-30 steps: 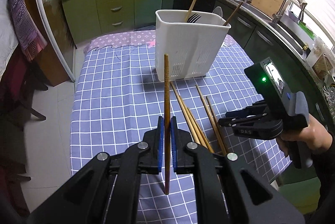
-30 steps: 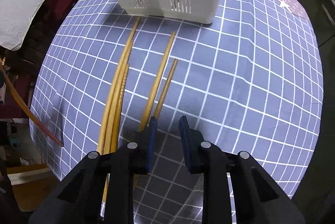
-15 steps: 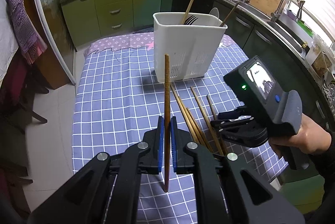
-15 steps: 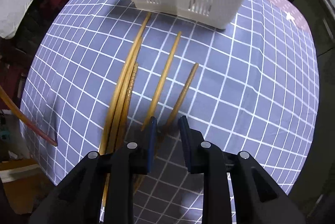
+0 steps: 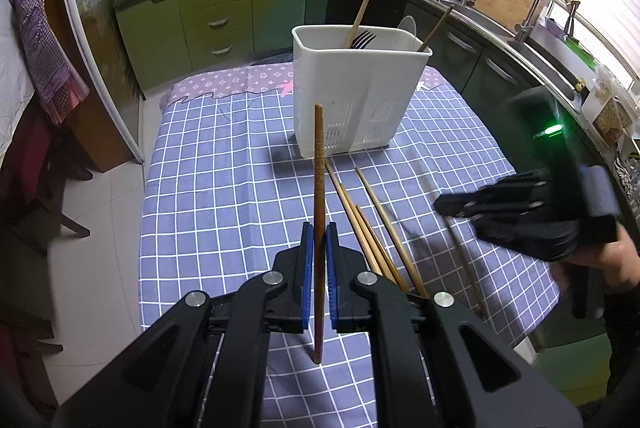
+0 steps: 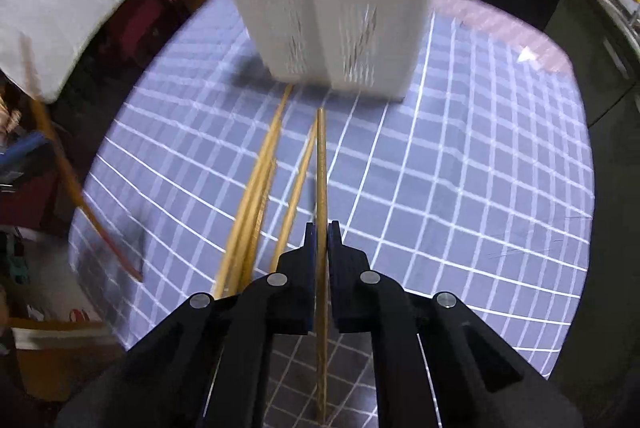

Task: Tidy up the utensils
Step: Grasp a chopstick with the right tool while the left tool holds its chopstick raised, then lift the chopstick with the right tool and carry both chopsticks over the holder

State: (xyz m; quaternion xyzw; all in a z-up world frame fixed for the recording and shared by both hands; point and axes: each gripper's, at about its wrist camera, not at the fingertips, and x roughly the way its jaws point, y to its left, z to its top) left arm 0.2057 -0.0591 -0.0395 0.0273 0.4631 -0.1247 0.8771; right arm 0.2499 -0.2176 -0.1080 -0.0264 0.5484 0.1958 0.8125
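Chopsticks: one dark (image 5: 319,188) pinched in left tongs (image 5: 319,260), one pale (image 6: 321,188) in right tongs (image 6: 322,248), spares (image 5: 372,228) before white caddy (image 5: 356,100); light, stiff, slippery; grip mid-shaft.

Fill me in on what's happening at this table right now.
Someone is sorting chopsticks into the white utensil holder on the checked tablecloth, using a handheld tool in each hand. The left tool is shut on a dark brown chopstick, held off the table and pointing toward the holder. The right tool is shut on a lighter chopstick. Several more chopsticks lie on the cloth in front of the holder, which already has some utensils in it.
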